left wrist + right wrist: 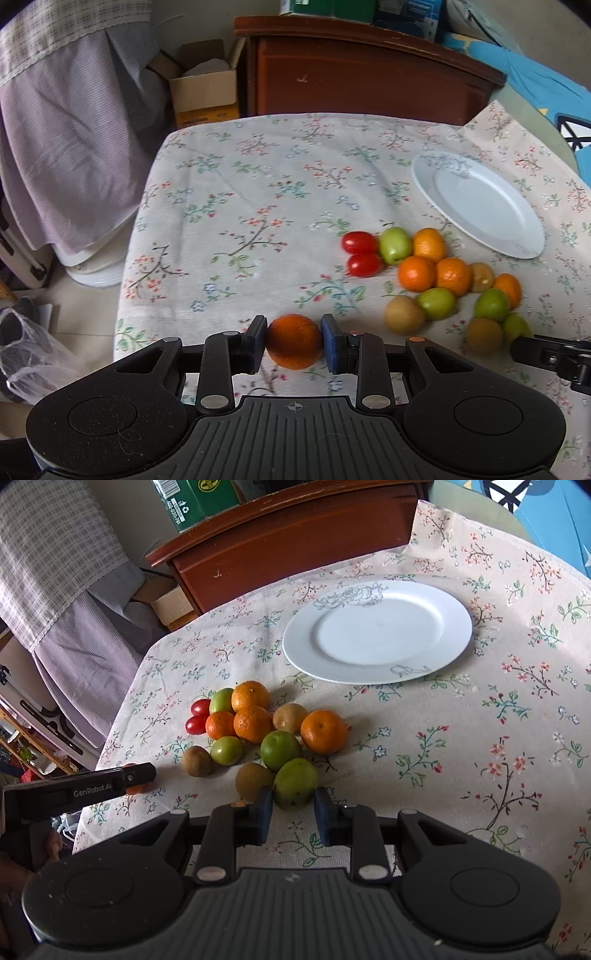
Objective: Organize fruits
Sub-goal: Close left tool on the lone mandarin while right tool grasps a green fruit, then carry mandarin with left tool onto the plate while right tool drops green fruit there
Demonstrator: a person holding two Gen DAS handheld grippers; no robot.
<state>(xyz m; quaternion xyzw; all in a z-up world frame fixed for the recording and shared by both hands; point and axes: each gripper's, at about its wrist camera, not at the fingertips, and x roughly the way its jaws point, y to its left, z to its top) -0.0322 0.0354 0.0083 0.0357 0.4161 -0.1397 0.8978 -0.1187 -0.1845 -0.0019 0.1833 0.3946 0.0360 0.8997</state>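
Here the left gripper (294,341) has its two blue-padded fingers pressed against either side of a small round orange citrus fruit (294,341), held just above the floral-patterned tablecloth (240,206) and apart from the rest of the fruit, toward the table's near left. The right gripper (293,805) is part-way open, its pads straddling a green plum-like fruit (295,783) at the near edge of the loose pile; whether the pads actually touch its skin I cannot tell, so it looks like a grasp being set up rather than made. The pile itself lies between the two grippers and the round white plate with a grey rose outline (454,627): two red cherry tomatoes (197,716) at its far left, several more orange citrus, other green fruits, and three brownish round fruits such as the one touching the green fruit's left side (253,779). The plate holds nothing yet, so the sorting seems to be at an early stage, with the first pieces in hand. By my reading, the next move calls for the left claw to carry its citrus to wherever the oranges are to gather, and for the right to close gently on the green fruit without nudging its brown neighbour, since round fruit on cloth will likely roll.
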